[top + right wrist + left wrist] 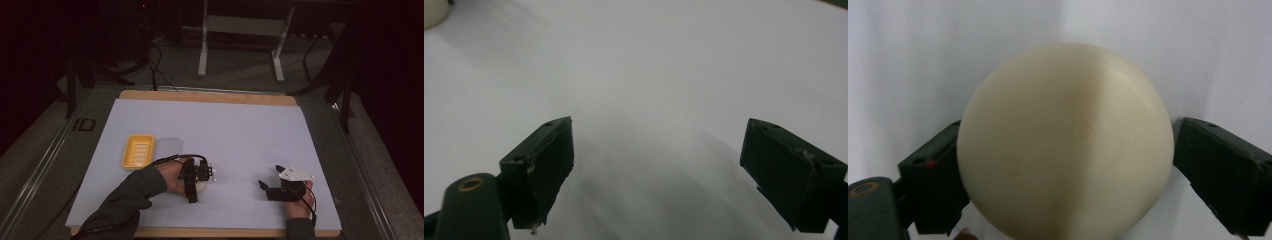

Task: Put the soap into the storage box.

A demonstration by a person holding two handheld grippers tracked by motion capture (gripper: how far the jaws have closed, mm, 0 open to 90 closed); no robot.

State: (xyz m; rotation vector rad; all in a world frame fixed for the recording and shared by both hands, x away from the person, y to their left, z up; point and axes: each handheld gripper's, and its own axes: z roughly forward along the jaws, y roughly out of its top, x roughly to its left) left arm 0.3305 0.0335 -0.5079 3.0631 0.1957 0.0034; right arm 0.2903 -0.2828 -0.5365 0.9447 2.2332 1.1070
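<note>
A round cream bar of soap (1063, 145) lies on the white sheet between the jaws of my left gripper (1068, 127). The left jaw sits at the soap's edge and a thin gap shows at the right jaw, so the jaws stand wide around it. In the high view the left gripper (195, 187) hangs over the soap (202, 188) at the table's front middle. My right gripper (269, 177) rests to the right, open, with nothing between its fingers. The right gripper view shows its jaws (657, 125) over bare sheet and the soap (434, 12) far off at top left.
A yellow soap dish (137, 151) stands left of the left hand, with a clear lid (168, 150) beside it. The white sheet (240, 130) covers a wooden table (210, 96). Metal stand legs (202, 55) rise beyond the far edge.
</note>
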